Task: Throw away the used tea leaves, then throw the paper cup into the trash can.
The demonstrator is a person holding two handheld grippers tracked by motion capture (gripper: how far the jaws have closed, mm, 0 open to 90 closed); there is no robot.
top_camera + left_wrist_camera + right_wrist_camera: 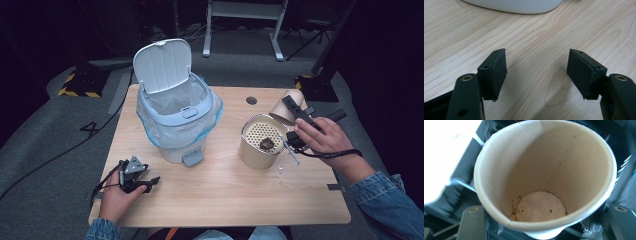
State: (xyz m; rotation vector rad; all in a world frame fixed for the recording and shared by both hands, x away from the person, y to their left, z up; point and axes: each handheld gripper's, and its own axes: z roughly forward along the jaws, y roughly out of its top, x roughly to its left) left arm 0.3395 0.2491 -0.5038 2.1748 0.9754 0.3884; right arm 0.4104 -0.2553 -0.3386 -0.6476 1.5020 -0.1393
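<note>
A tan paper cup (278,111) is held tilted above a cream canister (252,155), its mouth toward the canister's perforated top. A dark clump (266,143) lies on that top. My right gripper (292,106) is shut on the cup. In the right gripper view the cup (541,170) shows an inside that is bare apart from a few dark specks, and my right gripper (546,230) clasps it from both sides. My left gripper (150,182) rests on the table's front left, open, and in its own view the left gripper (537,66) has only wood grain between its jaws.
A pale blue pedal bin (177,125) with a clear liner stands at the table's back left, its lid (162,65) raised. Its white base (514,6) lies just beyond the left jaws. A thin pale stick (292,152) and some crumbs sit beside the canister.
</note>
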